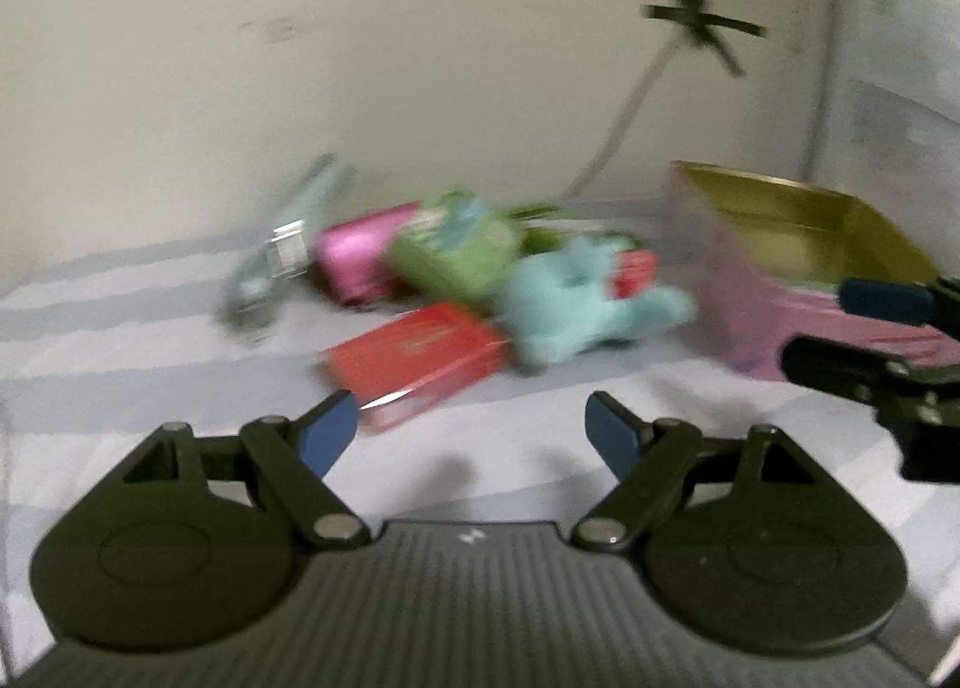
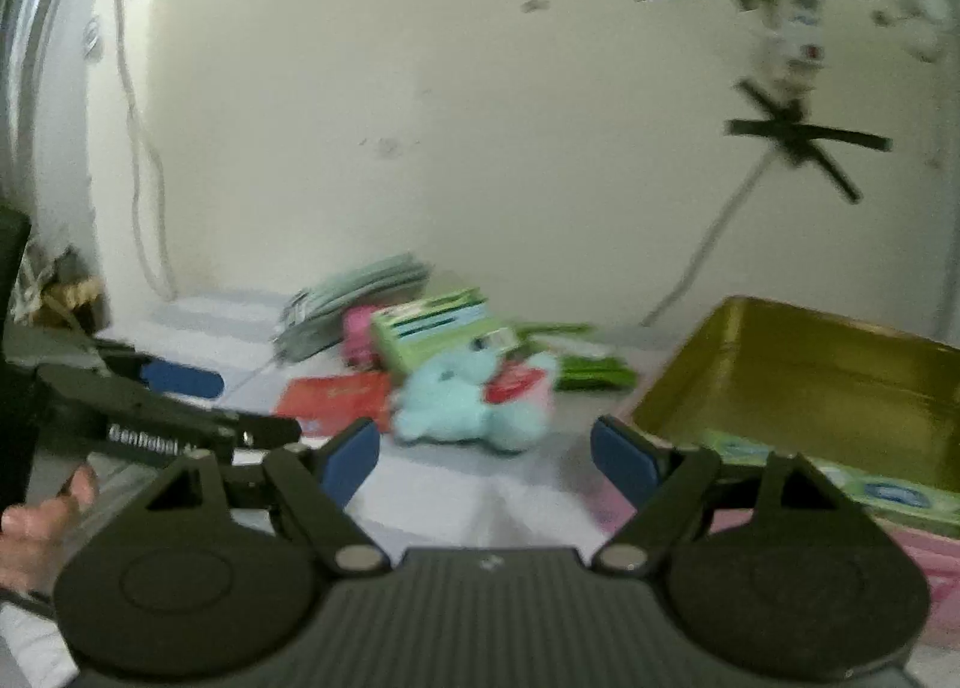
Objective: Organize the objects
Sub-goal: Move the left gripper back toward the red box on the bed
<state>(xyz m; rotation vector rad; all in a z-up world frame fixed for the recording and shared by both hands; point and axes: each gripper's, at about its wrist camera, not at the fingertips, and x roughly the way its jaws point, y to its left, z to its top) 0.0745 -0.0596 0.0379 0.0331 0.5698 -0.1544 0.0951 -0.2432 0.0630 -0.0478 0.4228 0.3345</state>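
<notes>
A pile lies on the striped cloth: a red box (image 1: 414, 361), a light blue plush toy (image 1: 576, 304), a green box (image 1: 456, 256), a pink box (image 1: 360, 259) and a grey-green pouch (image 1: 282, 250). My left gripper (image 1: 471, 433) is open and empty, a little short of the red box. My right gripper (image 2: 486, 463) is open and empty, just short of the plush toy (image 2: 468, 397). The pink tin with a gold inside (image 2: 840, 394) stands at the right and holds a green packet (image 2: 870, 490). The red box (image 2: 336, 397) and green box (image 2: 432, 331) show in the right wrist view too.
A cream wall (image 1: 420, 57) stands close behind the pile, with a cable taped to it (image 1: 696, 21). Green packets (image 2: 588, 367) lie behind the plush toy. The right gripper shows at the right edge of the left wrist view (image 1: 882, 340). A white appliance (image 1: 900, 57) stands at the far right.
</notes>
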